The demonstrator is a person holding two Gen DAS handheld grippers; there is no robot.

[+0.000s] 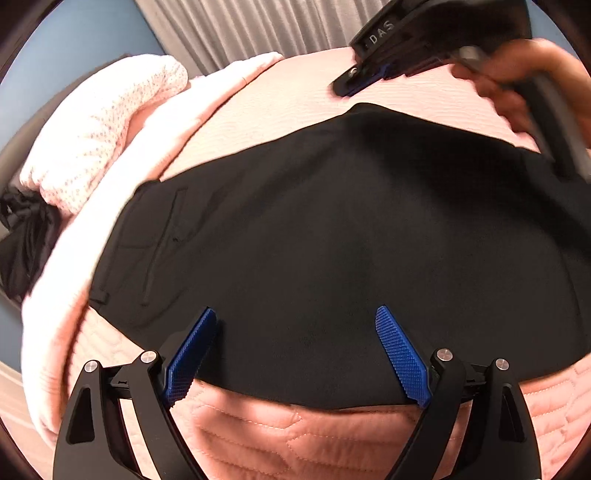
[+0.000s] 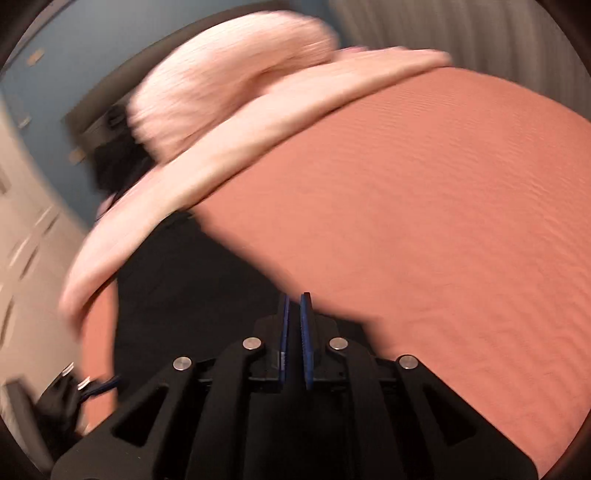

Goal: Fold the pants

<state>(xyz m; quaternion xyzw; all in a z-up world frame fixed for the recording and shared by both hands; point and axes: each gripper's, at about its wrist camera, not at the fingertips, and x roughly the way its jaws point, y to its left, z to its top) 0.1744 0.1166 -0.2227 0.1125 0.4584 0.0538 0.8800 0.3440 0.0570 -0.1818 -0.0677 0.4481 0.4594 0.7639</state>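
A pair of black fabric pants (image 1: 332, 240) lies spread flat on a salmon-pink quilted bedspread (image 1: 251, 439) that covers a bed. In the left wrist view the waistband end, with a pocket seam and a belt loop, is toward the left, and the near edge of the cloth runs just in front of the left tongs (image 1: 295, 332). These tongs, black-framed with blue ribbed pads (image 1: 400, 354), stand wide apart over that near edge, with nothing pinched between them.

The right tongs (image 1: 351, 83) appear at the upper right of that view, carried by a person's hand (image 1: 509, 88), just past the far edge of the pants and above the bedspread. In the right wrist view, which is blurred, the right tongs (image 2: 294, 321) have their blue pads brought together with only a thin slit between them; no cloth is seen caught in them, and dark pants fabric (image 2: 192, 288) lies below and to their left.

A pale pink folded blanket (image 1: 159, 122) and a white dotted pillow (image 1: 99, 122) lie along the far left edge of the bed. A grey pleated curtain (image 1: 240, 26) hangs behind.
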